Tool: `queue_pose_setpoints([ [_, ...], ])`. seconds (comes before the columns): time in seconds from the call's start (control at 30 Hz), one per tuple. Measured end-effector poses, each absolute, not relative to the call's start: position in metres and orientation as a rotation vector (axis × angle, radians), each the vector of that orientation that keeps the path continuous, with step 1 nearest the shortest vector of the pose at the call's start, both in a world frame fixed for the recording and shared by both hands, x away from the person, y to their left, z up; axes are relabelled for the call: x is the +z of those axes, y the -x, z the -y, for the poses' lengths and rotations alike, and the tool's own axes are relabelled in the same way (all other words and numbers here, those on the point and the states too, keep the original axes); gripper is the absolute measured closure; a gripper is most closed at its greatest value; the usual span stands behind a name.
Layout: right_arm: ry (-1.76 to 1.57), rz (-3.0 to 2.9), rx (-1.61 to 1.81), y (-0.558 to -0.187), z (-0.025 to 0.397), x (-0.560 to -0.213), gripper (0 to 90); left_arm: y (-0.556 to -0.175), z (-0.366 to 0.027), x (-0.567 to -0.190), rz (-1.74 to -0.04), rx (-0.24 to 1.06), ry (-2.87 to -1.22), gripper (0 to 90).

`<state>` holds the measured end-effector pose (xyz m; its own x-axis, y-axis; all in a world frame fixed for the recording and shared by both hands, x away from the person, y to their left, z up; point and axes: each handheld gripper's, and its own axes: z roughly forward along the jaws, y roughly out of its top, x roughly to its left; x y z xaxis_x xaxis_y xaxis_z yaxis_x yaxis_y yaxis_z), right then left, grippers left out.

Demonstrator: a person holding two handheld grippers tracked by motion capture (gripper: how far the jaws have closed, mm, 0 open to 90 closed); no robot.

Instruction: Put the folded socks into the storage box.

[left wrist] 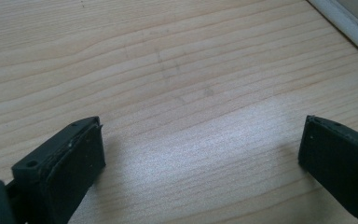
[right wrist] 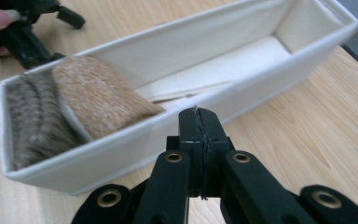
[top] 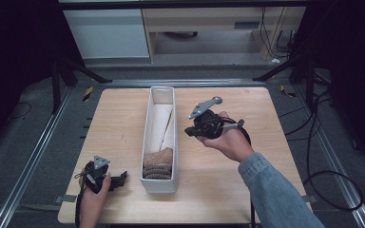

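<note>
Wooden table, long white fabric bin down its middle, reaching from the far edge toward the near edge. Two folded knit items, tan and grey-brown, sit upright at the bin's near end; probably soft, light, best pinched at a top fold. Right gripper clenched on nothing, beside the bin's right wall. Left gripper spread wide, empty, near the near-left corner.

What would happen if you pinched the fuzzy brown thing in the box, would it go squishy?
Probably yes. The brown thing looks like folded knitted cloth, so it would likely squash and droop. It seems light, and leans on the grey one, which might shift.
</note>
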<state>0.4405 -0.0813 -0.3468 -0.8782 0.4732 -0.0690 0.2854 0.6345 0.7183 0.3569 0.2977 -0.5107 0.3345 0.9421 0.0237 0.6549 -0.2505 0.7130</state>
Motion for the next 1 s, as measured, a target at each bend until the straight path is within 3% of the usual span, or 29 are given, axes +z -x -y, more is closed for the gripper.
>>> queue_pose_setpoints([
  [0.57, -0.881, -2.523, 1.077, -0.429, 0.156, -0.395, 83.6, -0.357, -0.298, -0.511, -1.394, 0.612, -1.999, 0.0],
  [0.67, -0.918, -2.520, 1.068, -0.426, 0.162, -0.407, 76.2, -0.357, -0.298, -0.511, -1.393, 0.613, -1.999, 0.0],
  [1.0, -1.125, -2.392, 1.016, -0.418, 0.184, -0.445, 35.8, -0.357, -0.298, -0.511, -1.393, 0.612, -1.999, 0.0],
])
